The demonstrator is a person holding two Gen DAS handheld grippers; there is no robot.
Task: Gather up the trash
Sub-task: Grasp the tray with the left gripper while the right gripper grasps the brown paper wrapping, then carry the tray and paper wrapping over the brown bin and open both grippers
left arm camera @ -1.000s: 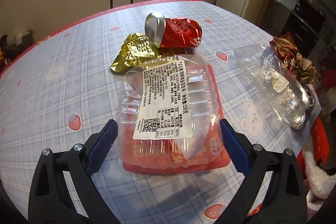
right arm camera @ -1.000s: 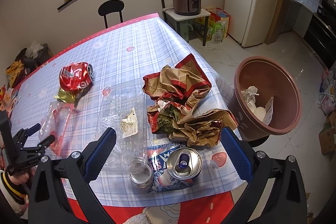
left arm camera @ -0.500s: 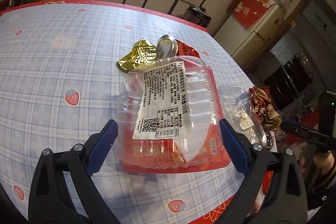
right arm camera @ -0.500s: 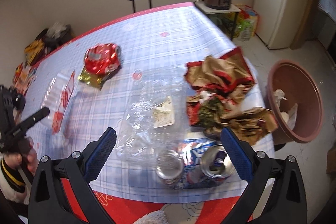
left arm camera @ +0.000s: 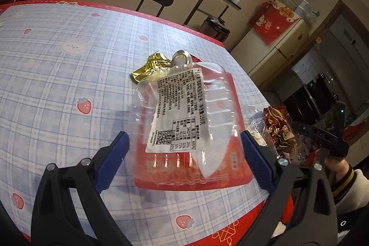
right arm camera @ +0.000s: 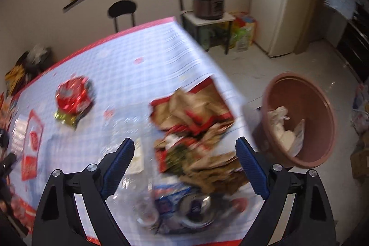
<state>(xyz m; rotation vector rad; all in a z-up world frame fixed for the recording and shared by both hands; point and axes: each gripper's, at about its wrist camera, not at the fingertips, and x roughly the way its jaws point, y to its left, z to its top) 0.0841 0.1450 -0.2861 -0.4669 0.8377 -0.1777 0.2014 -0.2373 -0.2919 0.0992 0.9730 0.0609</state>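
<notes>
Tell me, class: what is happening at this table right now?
A person is clearing trash with a pair of tongs in each hand. The left tongs are open around a clear plastic food tray lying on the table, not yet gripping it. The right tongs hang open over crumpled brown paper. A brown bin stands on the floor beside the table.

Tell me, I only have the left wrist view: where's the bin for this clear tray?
Observer: The brown bin stands on the floor past the table's right edge.
Operator: Anything in it?
Observer: Some white crumpled trash lies inside.
Operator: Is the right hand-held gripper carrying something?
Observer: No, the right hand-held gripper is open above crumpled brown paper.
</notes>
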